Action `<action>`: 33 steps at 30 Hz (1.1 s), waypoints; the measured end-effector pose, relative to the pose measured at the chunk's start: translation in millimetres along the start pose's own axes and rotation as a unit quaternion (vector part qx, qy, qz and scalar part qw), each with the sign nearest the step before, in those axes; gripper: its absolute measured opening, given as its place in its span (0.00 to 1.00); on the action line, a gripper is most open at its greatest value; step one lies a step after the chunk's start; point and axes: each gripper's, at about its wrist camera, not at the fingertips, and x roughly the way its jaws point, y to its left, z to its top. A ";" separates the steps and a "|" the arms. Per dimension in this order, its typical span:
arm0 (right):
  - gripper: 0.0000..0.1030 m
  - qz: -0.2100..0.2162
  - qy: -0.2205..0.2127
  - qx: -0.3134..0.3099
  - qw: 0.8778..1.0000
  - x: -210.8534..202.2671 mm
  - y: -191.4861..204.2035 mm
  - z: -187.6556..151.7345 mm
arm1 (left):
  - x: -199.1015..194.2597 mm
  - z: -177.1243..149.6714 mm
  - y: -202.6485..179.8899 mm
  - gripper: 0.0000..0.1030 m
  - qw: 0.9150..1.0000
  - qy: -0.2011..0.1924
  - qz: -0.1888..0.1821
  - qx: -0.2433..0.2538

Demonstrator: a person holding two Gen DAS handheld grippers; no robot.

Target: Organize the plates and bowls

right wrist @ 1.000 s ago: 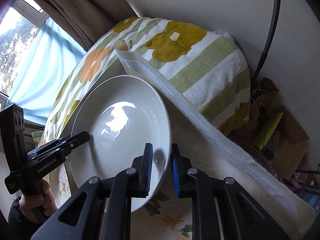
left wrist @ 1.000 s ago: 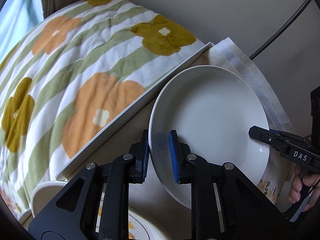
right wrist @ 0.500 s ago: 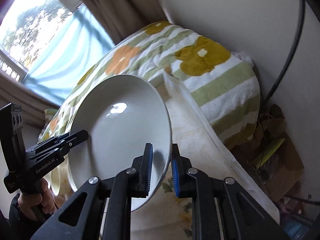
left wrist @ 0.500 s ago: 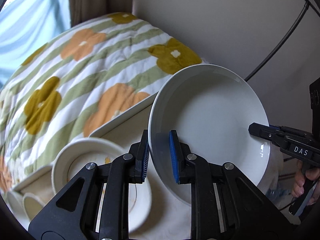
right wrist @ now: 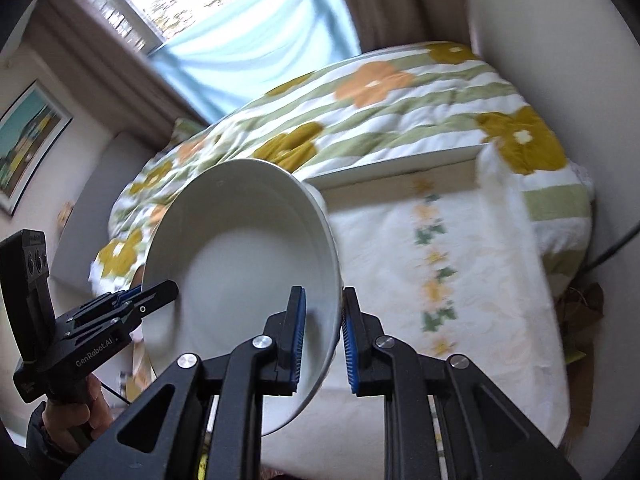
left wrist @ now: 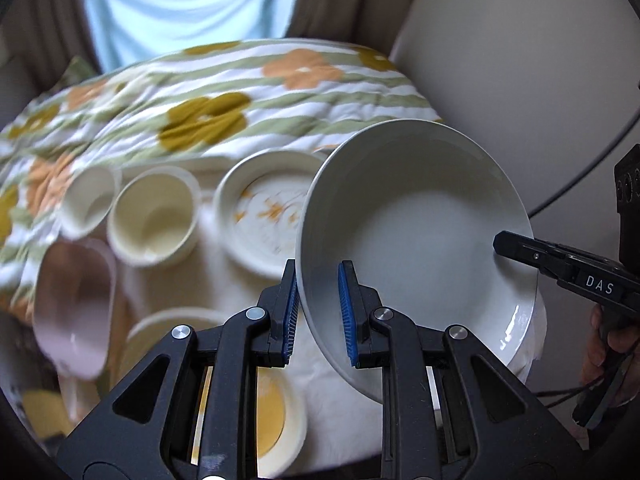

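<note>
A large white plate (left wrist: 424, 248) hangs tilted in the air above the table, held from both sides. My left gripper (left wrist: 318, 312) is shut on its near rim, blue pads pressing both faces. The right gripper (left wrist: 520, 248) clamps the opposite rim. In the right wrist view the same white plate (right wrist: 240, 264) fills the left half, with my right gripper (right wrist: 323, 336) shut on its rim and the left gripper (right wrist: 160, 294) biting the far-left edge. Below, a flower-patterned plate (left wrist: 268, 212), two cream bowls (left wrist: 154, 220) and a pink bowl (left wrist: 74, 296) stand on the table.
A floral cloth covers the table (right wrist: 440, 288). A bed with a flowered quilt (left wrist: 224, 92) lies right behind it, under a window (right wrist: 224, 12). A yellow-centred dish (left wrist: 276, 408) sits near the front. A wall and a black cable (left wrist: 580, 176) are at the right.
Both grippers have lifted the white plate off the cloth and carried it leftward and up, rolling with it. The bowls and patterned plate have come into the left wrist view.
</note>
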 end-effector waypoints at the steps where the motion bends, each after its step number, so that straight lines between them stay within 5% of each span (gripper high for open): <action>1: 0.16 0.007 0.008 -0.009 1.000 5.4 8.3 -4.0 | -4.3 -9.6 9.6 0.16 1.000 0.002 0.008 -0.011; 9: 0.16 0.036 0.072 -0.054 0.995 54.7 62.3 -43.2 | -22.2 -79.9 79.2 0.16 0.996 0.020 0.047 -0.077; 17: 0.16 0.014 0.111 -0.065 0.992 98.8 94.9 -75.5 | -0.6 -125.5 135.2 0.16 0.992 0.056 0.025 -0.112; 23: 0.16 -0.013 0.116 -0.071 0.991 112.9 106.4 -78.8 | 19.9 -137.9 156.3 0.16 0.990 0.073 0.003 -0.121; 33: 0.16 -0.038 0.110 -0.085 0.990 120.0 119.5 -82.8 | 36.5 -133.6 161.0 0.16 0.991 0.091 0.025 -0.091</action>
